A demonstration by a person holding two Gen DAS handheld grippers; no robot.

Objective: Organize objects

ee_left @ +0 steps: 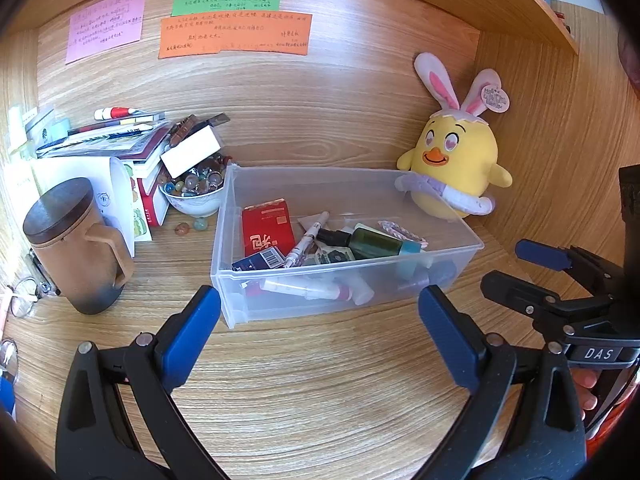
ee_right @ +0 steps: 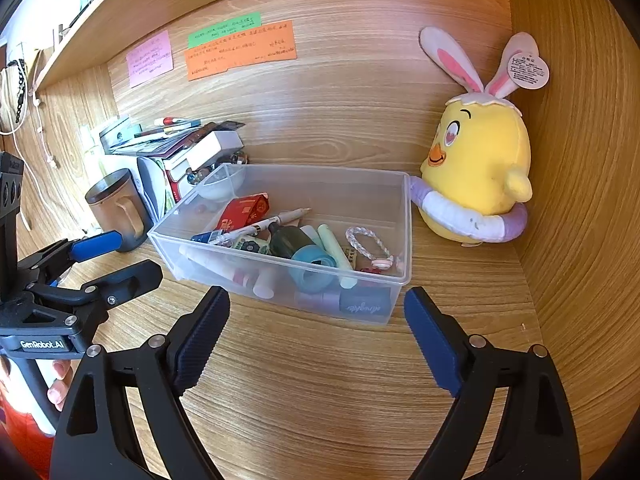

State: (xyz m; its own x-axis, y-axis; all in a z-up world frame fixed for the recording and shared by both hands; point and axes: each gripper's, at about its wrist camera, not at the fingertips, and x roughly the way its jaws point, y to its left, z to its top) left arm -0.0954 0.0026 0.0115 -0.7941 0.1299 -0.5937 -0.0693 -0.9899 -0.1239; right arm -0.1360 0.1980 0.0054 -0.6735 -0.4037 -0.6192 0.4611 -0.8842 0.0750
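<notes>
A clear plastic bin (ee_left: 448, 276) (ee_right: 404, 216) stands on the wooden desk, holding a red packet (ee_left: 267, 228), a white pen (ee_left: 308, 240) (ee_right: 264, 222), a dark green bottle (ee_left: 374, 243) (ee_right: 292, 240), a braided loop (ee_right: 366, 242) and other small items. My left gripper (ee_left: 320, 302) is open and empty just in front of the bin; it also shows in the right wrist view (ee_right: 120, 256). My right gripper (ee_right: 318, 300) is open and empty at the bin's front wall; it also shows in the left wrist view (ee_left: 516, 264).
A yellow chick plush (ee_left: 454, 168) (ee_right: 480, 172) leans in the back right corner, touching the bin. A brown lidded mug (ee_left: 76, 244), a bowl of marbles (ee_left: 196, 192), and stacked books (ee_left: 120, 140) stand left. Two loose marbles (ee_left: 192, 226) lie beside the bowl. Paper notes (ee_left: 236, 34) hang on the wall.
</notes>
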